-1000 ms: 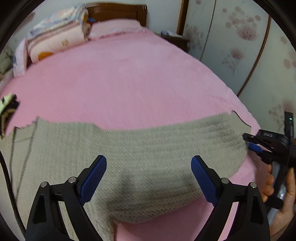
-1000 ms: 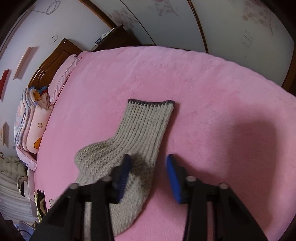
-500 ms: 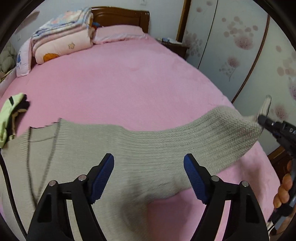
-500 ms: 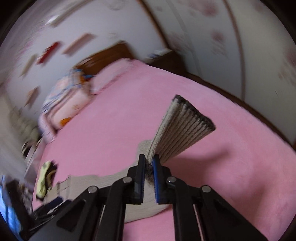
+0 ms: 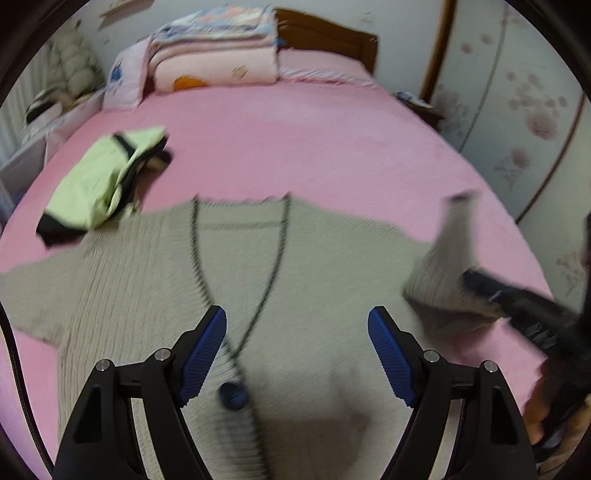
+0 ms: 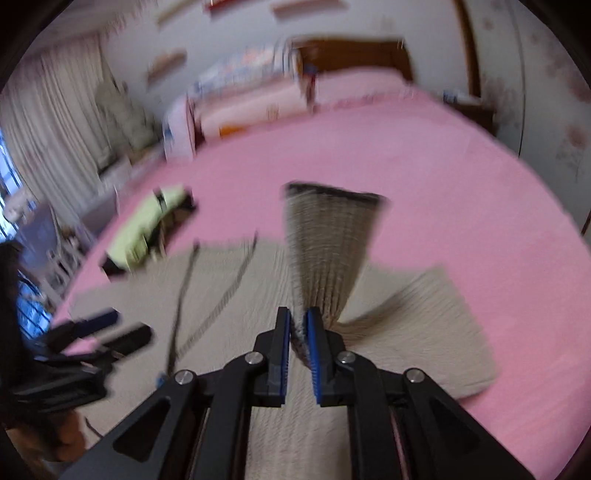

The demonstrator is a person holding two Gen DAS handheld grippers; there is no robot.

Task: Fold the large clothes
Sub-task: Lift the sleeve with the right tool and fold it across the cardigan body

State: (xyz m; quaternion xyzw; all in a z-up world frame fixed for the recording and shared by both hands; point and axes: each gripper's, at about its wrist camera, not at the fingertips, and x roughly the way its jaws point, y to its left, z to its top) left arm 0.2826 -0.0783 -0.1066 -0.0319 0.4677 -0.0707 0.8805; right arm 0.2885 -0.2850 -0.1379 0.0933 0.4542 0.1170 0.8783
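A large beige knit cardigan [image 5: 295,266] lies spread front-up on the pink bed [image 5: 295,140], with dark trim lines and a dark button [image 5: 233,394]. My left gripper [image 5: 297,350] is open and empty, hovering above the cardigan's front. My right gripper [image 6: 298,326] is shut on the cardigan's sleeve [image 6: 327,251], holding it lifted over the garment's body with the dark cuff pointing away. The raised sleeve [image 5: 445,266] and the right gripper [image 5: 469,275] also show at the right of the left wrist view.
A folded yellow-green and black garment [image 5: 107,181] lies on the bed beyond the cardigan's left shoulder. Folded quilts and pillows [image 5: 218,55] are stacked against the wooden headboard [image 5: 328,35]. A floral wardrobe [image 5: 524,103] stands along the right.
My right gripper closed on the sleeve, lifted it and carried it left over the cardigan's body. My left gripper stayed open and shifted left over the front.
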